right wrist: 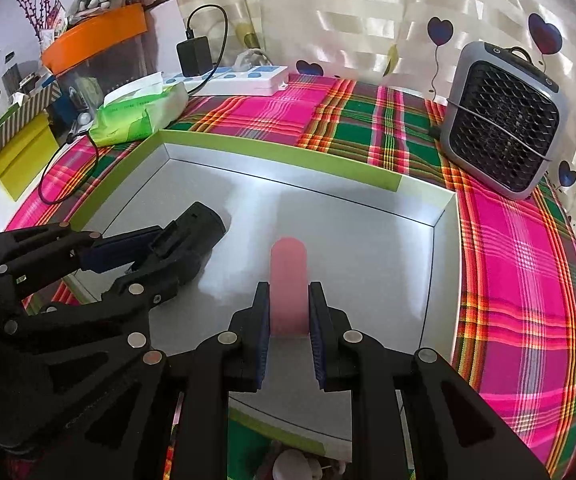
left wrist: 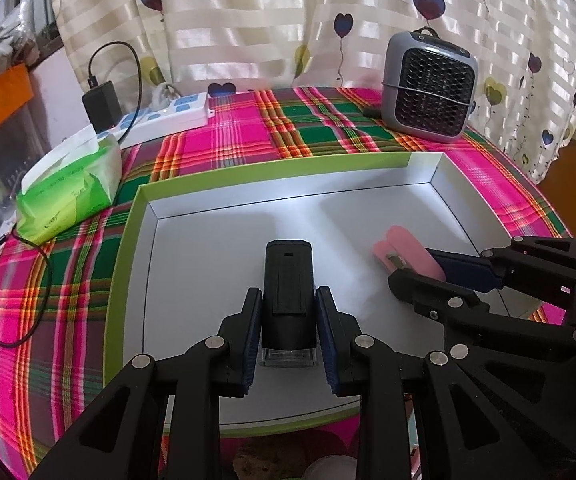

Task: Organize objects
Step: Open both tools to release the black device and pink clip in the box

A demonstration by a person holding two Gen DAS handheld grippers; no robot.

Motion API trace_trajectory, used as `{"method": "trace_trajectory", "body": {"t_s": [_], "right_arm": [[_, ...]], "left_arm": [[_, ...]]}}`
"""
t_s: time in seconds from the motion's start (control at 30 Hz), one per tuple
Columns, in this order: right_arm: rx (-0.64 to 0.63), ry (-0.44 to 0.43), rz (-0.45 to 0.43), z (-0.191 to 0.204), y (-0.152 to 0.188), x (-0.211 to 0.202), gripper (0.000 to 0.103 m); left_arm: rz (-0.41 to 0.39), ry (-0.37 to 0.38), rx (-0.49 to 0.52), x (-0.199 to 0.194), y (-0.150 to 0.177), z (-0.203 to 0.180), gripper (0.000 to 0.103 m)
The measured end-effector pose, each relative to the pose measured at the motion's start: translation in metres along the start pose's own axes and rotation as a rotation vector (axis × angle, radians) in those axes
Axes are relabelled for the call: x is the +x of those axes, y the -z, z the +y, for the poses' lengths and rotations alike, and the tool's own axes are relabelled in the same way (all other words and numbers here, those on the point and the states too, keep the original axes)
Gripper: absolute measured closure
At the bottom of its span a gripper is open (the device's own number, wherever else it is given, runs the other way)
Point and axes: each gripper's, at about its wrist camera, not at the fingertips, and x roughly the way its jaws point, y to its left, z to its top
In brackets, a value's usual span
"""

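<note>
1. Gripping a black boxy device (left wrist: 288,292) between its pads, the left claw (left wrist: 289,336) is closed on it over the shallow white tray (left wrist: 440,168) with green rim.
2. The right claw (right wrist: 288,336) is closed on a pink stapler (right wrist: 289,284), held just above the tray floor, to the right of the black device.
3. The tray lies on a plaid-covered desk (right wrist: 520,280).
4. A grey mesh-fronted fan (right wrist: 502,122) stands beyond the tray; a green tissue pack (left wrist: 70,190) and white power strip (left wrist: 168,116) sit at its left.
</note>
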Motion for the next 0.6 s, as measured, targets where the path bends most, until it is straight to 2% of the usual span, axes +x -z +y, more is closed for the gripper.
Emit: {"method": "trace_trajectory", "body": {"t_s": [0.1, 0.33, 0.6], "right_arm": [[-0.003, 0.008, -0.006, 0.0, 0.0, -0.001, 0.082], [-0.001, 0.016, -0.026, -0.003, 0.001, -0.009, 0.07], [-0.007, 0.002, -0.064, -0.001, 0.004, -0.025, 0.064]], "left_arm": [[0.004, 0.025, -0.015, -0.001, 0.0, 0.002, 0.078], [-0.019, 0.051, -0.027, -0.008, 0.001, 0.004, 0.078], [-0.045, 0.082, -0.046, -0.022, 0.003, 0.007, 0.077]]}}
